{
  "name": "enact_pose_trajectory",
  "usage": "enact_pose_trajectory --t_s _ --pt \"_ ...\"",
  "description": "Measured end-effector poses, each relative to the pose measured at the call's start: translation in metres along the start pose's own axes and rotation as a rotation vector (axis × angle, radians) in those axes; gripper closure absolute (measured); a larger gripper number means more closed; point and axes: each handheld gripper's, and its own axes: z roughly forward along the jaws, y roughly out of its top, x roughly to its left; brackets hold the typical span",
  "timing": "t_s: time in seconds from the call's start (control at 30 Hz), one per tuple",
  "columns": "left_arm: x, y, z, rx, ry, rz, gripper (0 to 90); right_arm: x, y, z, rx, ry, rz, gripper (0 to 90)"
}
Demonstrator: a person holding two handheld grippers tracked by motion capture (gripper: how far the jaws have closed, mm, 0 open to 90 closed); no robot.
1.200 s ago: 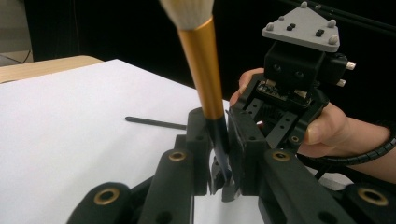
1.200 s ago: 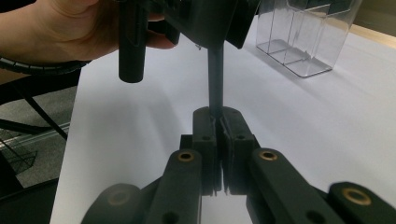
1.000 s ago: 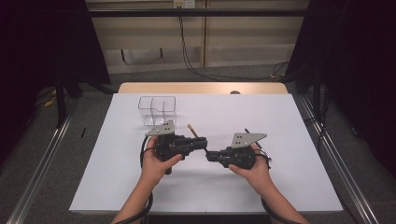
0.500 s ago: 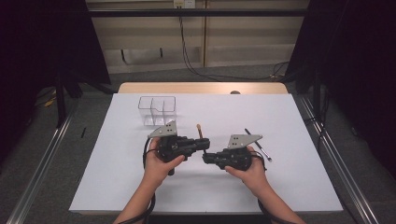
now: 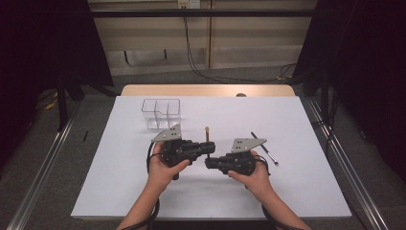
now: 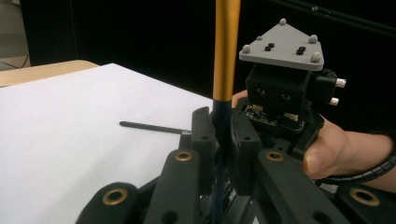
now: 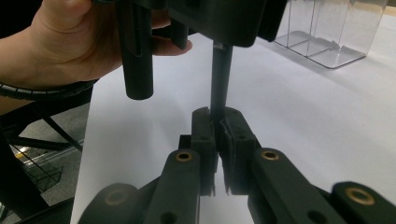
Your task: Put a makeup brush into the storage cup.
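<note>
High view: left tool [image 5: 209,148] clamped tight on upright brush [image 5: 207,135]. Right tool [image 5: 208,164] pinched on same brush, low end. Second brush [image 5: 265,148] flat on worktop [image 5: 306,191].

We see the white, sheet-covered surface [image 5: 306,143] lit evenly from above in the high view; it is the brightest area, while the surroundings on both sides fall into near black. Shadows under the hands are soft and short. In the left gripper view the background is dark and the near black tongs [image 6: 223,140] are slightly soft. In the right gripper view the clear plastic box [image 7: 327,32] catches pale glare, and the nearest parts blur.
</note>
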Motion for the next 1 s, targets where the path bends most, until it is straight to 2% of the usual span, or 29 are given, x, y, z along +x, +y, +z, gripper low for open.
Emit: enact_pose_trajectory --t_s 0.1,0.27,0.57,0.8,1.0 --pt "0.0 0.001 -0.001 -0.002 -0.001 0.0 83.0 0.0 0.0 0.0 -0.009 0.005 -0.004 83.3" --pt "-0.001 0.004 -0.004 -0.011 0.0 0.005 83.0 0.0 -0.002 -0.004 -0.039 0.008 -0.019 74.4" --pt "-0.001 0.006 -0.007 -0.007 0.008 0.007 82.8 -0.005 -0.004 -0.022 -0.102 -0.041 -0.006 49.9" --pt "0.0 0.007 -0.011 -0.005 0.022 0.016 82.8 -0.012 -0.007 -0.036 -0.098 -0.081 -0.007 30.2" --pt "-0.001 0.007 -0.012 0.0 0.028 0.025 82.8 -0.016 -0.009 -0.046 -0.094 -0.097 0.002 20.3"
